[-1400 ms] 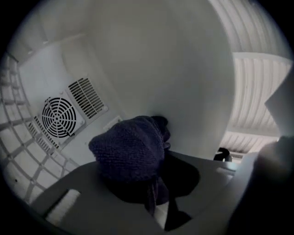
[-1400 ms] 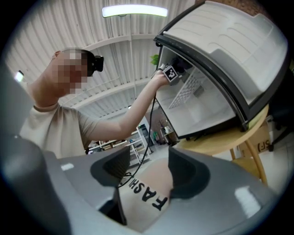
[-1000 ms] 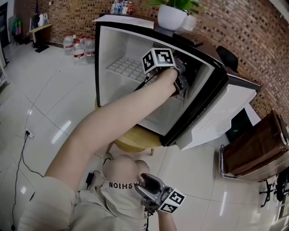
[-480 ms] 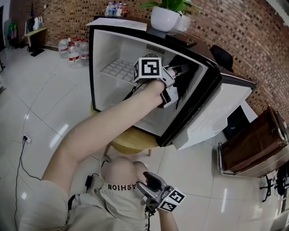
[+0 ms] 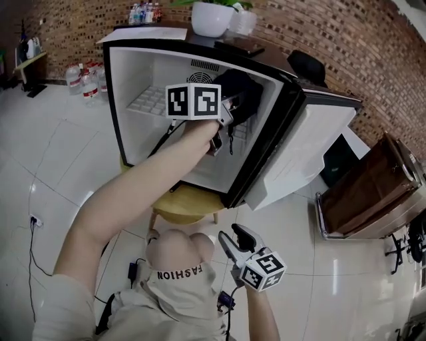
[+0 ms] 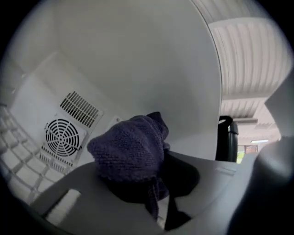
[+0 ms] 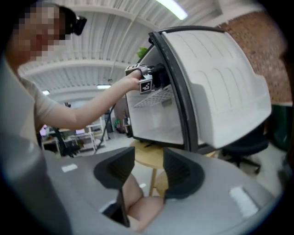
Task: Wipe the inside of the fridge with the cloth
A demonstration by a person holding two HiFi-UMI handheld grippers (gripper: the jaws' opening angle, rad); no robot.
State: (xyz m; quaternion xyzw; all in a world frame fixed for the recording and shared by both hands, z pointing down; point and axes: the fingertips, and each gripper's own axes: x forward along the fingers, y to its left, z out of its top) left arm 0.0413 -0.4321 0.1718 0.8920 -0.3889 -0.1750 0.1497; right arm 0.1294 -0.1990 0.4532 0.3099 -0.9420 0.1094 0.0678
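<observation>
Head view gives us the fridge (image 5: 136,126) first, a small white-lined box with a black frame. It stands over the pale tiled floor (image 5: 53,153), in front of a brick wall (image 5: 373,60). Its door (image 5: 299,156) hangs wide open to the right. Beneath it we see a round wooden stool (image 5: 183,205). Our bare left arm (image 5: 126,200) reaches up into the cavity. On top of the fridge sits a white plant pot (image 5: 212,18), and water bottles (image 5: 83,74) stand on the floor at the left.

We find the left gripper (image 5: 228,110) high inside the fridge, toward the right wall and beside the wire shelf (image 5: 148,100). Left gripper view shows its jaws clamped on the cloth (image 6: 131,149), a dark knitted bundle that bulges out past the pads. The cloth is close against the white side wall, but we cannot tell whether it touches. A round fan grille (image 6: 63,137) in the back wall shows to its left.

We see the right gripper (image 5: 233,238) low and outside, by our knee (image 5: 178,248), well apart from the fridge. In the right gripper view its jaws are closing with nothing between them; only that knee and the stool show beyond the gap.
</observation>
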